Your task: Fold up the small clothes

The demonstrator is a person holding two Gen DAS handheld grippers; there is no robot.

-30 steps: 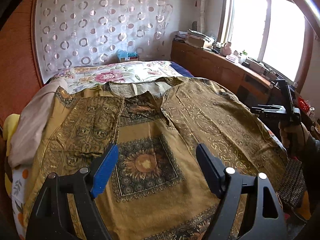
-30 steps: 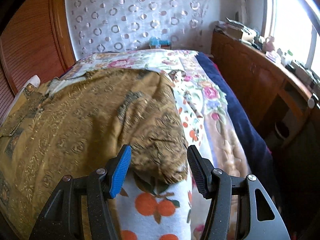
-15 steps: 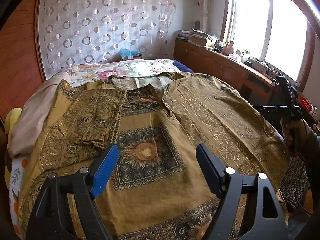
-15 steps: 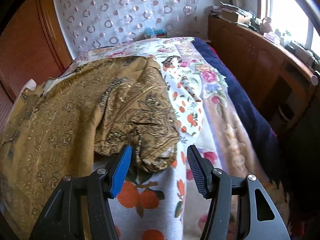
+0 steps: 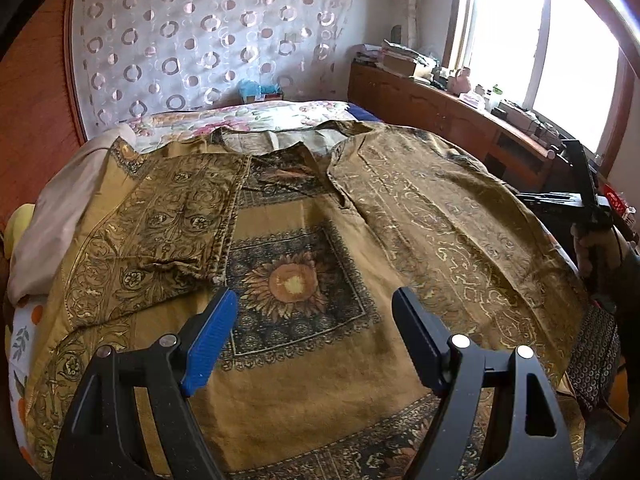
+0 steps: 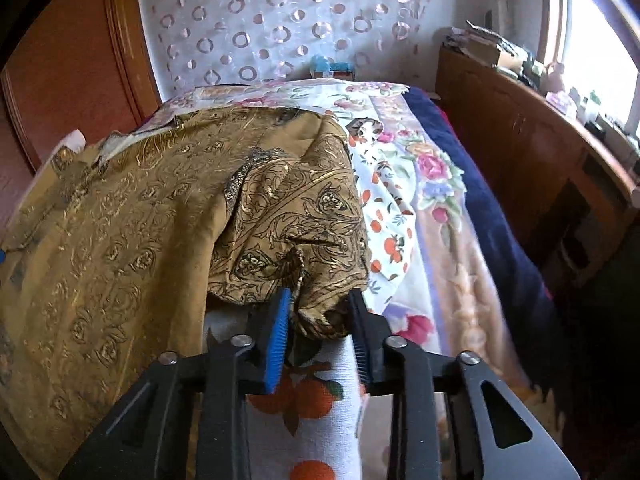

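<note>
Gold and brown cloth fills the left wrist view: a shirt [image 5: 304,240] lies spread flat on the bed [image 5: 240,114], front up, with a sunflower square in its middle. One sleeve [image 5: 168,232] is folded in over the chest on the picture's left side. The left tool [image 5: 312,336] hangs above the lower part of the shirt with its fingers spread wide and nothing between them. One pad is blue [image 5: 208,344], the other dark. At the far right edge a hand [image 5: 592,248] grips the black handle of the other tool. A wooden cabinet [image 5: 440,108] stands under a bright window [image 5: 540,40], and a curtain [image 5: 200,40] with ring shapes hangs behind the bed.

In the right wrist view, the right tool [image 6: 320,316] has just been closing, and its fingers now pinch the bunched end of the shirt's other sleeve [image 6: 296,224]. This sleeve hangs at the edge of the shirt, over a sheet [image 6: 316,400] with oranges on it. A flowered blanket [image 6: 432,168] and a dark blue cover [image 6: 492,216] lie beside it, next to the cabinet.
</note>
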